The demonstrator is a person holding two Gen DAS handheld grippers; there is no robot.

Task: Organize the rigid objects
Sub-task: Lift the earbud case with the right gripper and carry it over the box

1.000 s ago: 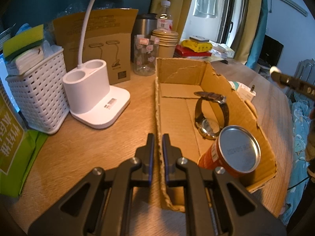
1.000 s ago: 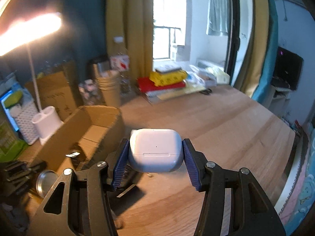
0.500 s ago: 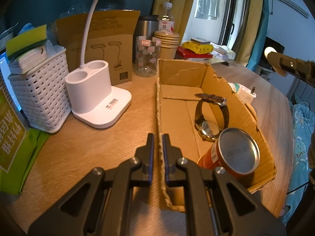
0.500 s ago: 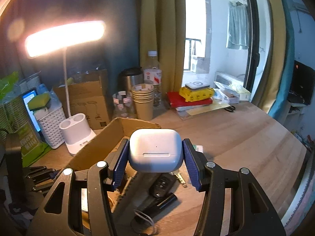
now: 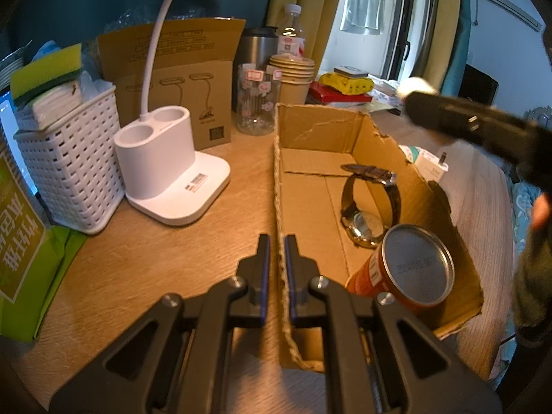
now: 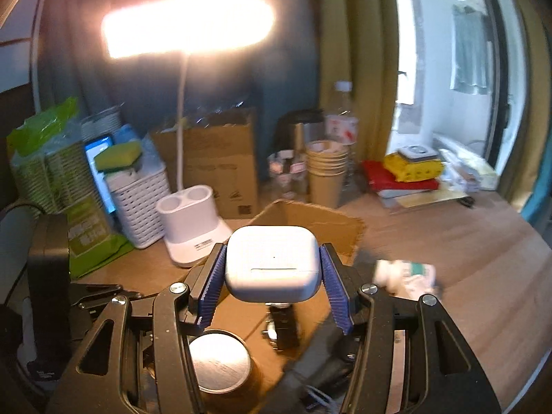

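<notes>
1. The left claw (image 5: 276,252) is pressed together on the near left wall of the cardboard box (image 5: 310,127), its two fingers straddling the wall's torn upper edge, one inside and one outside.
2. The right claw (image 6: 272,276) pinches a white earbud case (image 6: 270,262) by its two sides, held level in the air above the box's open top. In the left wrist view this claw shows as a dark blur over the far right corner of the box, with a pale end sticking out.
3. The box sits open on the wooden tabletop (image 5: 138,262), its right wall ragged and cut low.
4. Inside the box, a wristwatch (image 5: 369,203) stands on edge against the right wall, its strap looped upward and its dial toward the floor of the box.
5. An orange can (image 5: 410,269) with a silver lid lies tilted in the near right corner of the box, just beside the watch.
6. To the left of the box, a white desk lamp base (image 5: 172,169) stands on the tabletop, with a white lattice basket (image 5: 72,165) next to it, nearer the left edge.
7. Beyond the box's right wall, small white packages (image 5: 431,165) rest on the tabletop.
8. Paper cups (image 5: 293,76) and a glass jar (image 5: 257,100) stand behind the box near the far edge.
</notes>
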